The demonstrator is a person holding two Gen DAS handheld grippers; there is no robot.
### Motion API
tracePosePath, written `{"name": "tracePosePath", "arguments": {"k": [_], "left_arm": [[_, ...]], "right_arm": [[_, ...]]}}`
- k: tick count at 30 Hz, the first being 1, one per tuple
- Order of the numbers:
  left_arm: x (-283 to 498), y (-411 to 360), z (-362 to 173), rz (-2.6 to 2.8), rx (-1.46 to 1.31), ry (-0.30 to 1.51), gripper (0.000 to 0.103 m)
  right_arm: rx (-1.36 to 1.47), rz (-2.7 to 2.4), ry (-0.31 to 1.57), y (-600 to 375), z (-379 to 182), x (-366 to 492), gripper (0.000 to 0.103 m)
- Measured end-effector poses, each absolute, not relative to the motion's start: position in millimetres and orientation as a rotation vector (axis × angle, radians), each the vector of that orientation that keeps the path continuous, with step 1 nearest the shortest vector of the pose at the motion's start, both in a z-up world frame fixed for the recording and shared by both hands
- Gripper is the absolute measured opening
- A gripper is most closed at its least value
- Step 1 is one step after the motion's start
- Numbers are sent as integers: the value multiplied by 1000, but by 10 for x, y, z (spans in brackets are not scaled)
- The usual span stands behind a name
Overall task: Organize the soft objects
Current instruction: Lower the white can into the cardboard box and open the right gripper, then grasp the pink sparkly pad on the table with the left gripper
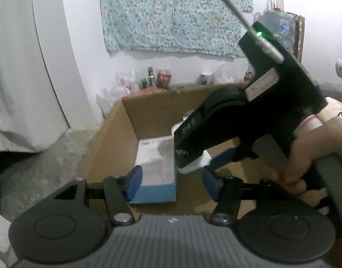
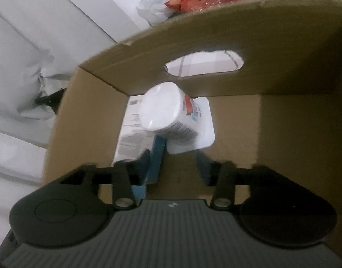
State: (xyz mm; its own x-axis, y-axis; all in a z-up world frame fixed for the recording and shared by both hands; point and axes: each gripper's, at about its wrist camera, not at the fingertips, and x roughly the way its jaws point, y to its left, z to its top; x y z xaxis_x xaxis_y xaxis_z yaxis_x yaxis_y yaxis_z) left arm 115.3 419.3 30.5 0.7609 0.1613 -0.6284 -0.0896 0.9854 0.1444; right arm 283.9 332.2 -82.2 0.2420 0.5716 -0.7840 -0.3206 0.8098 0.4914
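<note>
Our right gripper (image 2: 174, 165) hangs spread inside the cardboard box (image 2: 282, 51), the white tissue pack (image 2: 168, 111) free just beyond its fingers, while the left gripper (image 1: 171, 178) waits spread; we judge placing done, fetching next
</note>
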Motion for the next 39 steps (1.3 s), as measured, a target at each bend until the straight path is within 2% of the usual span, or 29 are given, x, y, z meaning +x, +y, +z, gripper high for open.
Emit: {"name": "tracePosePath", "arguments": {"k": [9,11,15,20,26,31,34,36,37,39], "left_arm": [[816,3883,967,190,212,580,61],[675,3779,1132,197,244,560,62],[303,3575,1461,200,262,534,64],[-202,3300,1616,140,182,541,67],[-677,2682,1276,10,166,544,67],[-833,2151,763,-120,101,601,69],[-793,1937,421,-134,41,649,79],[-778,1797,205,-132,29,691,80],[-746,1728,114,-132,40,701,83],[-677,1616,-44,-122,76,722,90]], "right_arm": [[228,813,1059,2676,279,2446,57],[177,850,985,2346,630,2282,59],[96,898,836,1472,1151,1861,69],[48,876,694,115,1424,1310,73],[33,715,583,-1281,1148,745,77],[65,639,651,-1890,460,476,78],[116,608,709,-2100,47,401,78],[129,561,729,-2184,-173,354,78],[132,533,739,-2214,-268,319,78],[130,505,770,-2282,-398,296,84]]}}
